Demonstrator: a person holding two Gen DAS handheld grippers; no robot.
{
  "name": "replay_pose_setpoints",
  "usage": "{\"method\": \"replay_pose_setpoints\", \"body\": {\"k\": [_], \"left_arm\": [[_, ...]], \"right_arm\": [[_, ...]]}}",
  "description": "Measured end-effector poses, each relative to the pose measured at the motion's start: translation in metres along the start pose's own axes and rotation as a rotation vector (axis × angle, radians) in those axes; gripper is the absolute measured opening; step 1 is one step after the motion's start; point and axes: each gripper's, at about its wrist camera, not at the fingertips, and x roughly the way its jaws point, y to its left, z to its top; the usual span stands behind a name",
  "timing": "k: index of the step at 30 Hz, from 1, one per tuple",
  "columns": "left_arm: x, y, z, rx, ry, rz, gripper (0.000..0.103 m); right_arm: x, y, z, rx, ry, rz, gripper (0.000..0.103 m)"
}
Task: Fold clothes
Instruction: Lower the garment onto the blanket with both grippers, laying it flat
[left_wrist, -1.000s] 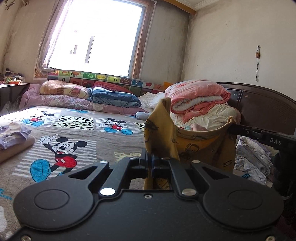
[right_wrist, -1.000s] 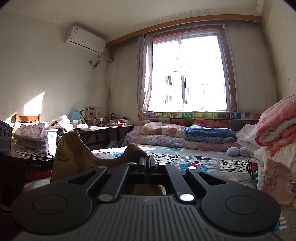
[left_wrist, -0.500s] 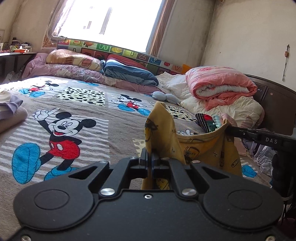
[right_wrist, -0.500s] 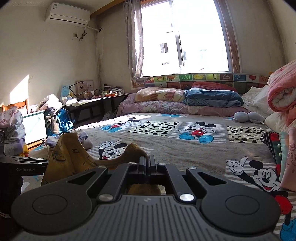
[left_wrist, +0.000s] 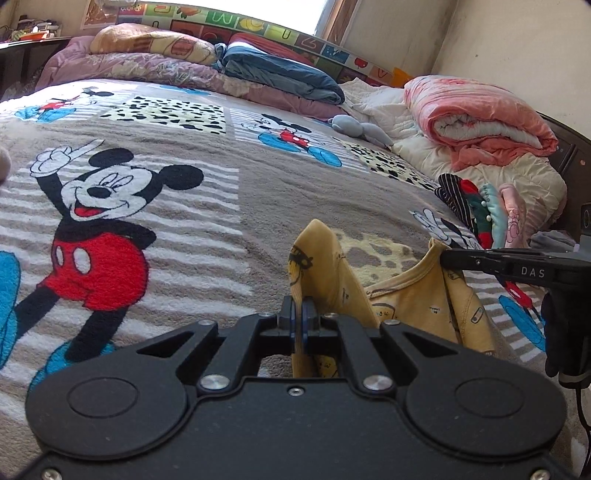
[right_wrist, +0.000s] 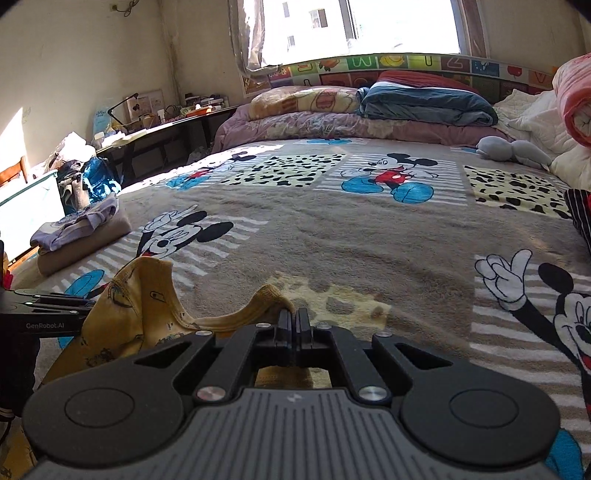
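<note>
A small yellow printed garment (left_wrist: 413, 299) hangs stretched between both grippers just above the cartoon-mouse blanket (left_wrist: 229, 206). My left gripper (left_wrist: 300, 314) is shut on one edge of it, and the cloth sticks up past the fingertips. My right gripper (right_wrist: 293, 320) is shut on the other edge of the yellow garment (right_wrist: 147, 306). In the left wrist view the right gripper (left_wrist: 448, 256) comes in from the right, pinching the fabric. The lower part of the garment is hidden behind the gripper bodies.
A folded stack of clothes (right_wrist: 81, 232) lies at the bed's left edge. Unfolded clothes (left_wrist: 480, 210) sit at the right side beside a rolled pink quilt (left_wrist: 476, 122). Pillows and folded blankets (right_wrist: 417, 99) line the far side under the window. A cluttered desk (right_wrist: 155, 122) stands at the left.
Both grippers have tilted and come down toward the bed with the yellow garment still held between them; the blanket now fills both views and the window has slid to the top.
</note>
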Motion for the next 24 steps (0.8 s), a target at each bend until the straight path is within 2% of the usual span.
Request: {"method": "replay_pose_setpoints", "body": {"k": [7,10,12,14,17,18,21,24], "left_arm": [[0.021,0.019,0.003,-0.09,0.079,-0.031,0.003],[0.02,0.037,0.002,-0.209,0.084,-0.08,0.008],[0.019,0.051,0.002,-0.294,0.086,-0.115,0.009],[0.011,0.058,0.001,-0.358,0.073,-0.111,0.01],[-0.009,0.066,-0.002,-0.431,0.038,-0.089,0.03],[-0.018,0.068,-0.005,-0.451,0.019,-0.074,0.04],[-0.048,0.073,-0.023,-0.531,-0.033,-0.052,0.051],[-0.077,0.074,-0.05,-0.611,-0.067,-0.053,0.054]], "right_arm": [[0.046,-0.018,-0.005,0.069,0.113,-0.004,0.004],[0.056,-0.032,-0.014,0.159,0.136,0.006,0.004],[0.056,-0.043,-0.018,0.25,0.119,0.038,0.004],[0.049,-0.056,-0.021,0.339,0.081,0.074,0.013],[0.029,-0.068,-0.024,0.438,0.024,0.084,0.041],[0.019,-0.071,-0.027,0.465,0.009,0.081,0.042],[-0.009,-0.077,-0.043,0.545,-0.028,0.077,0.044],[-0.041,-0.076,-0.082,0.639,-0.049,0.091,0.053]]}}
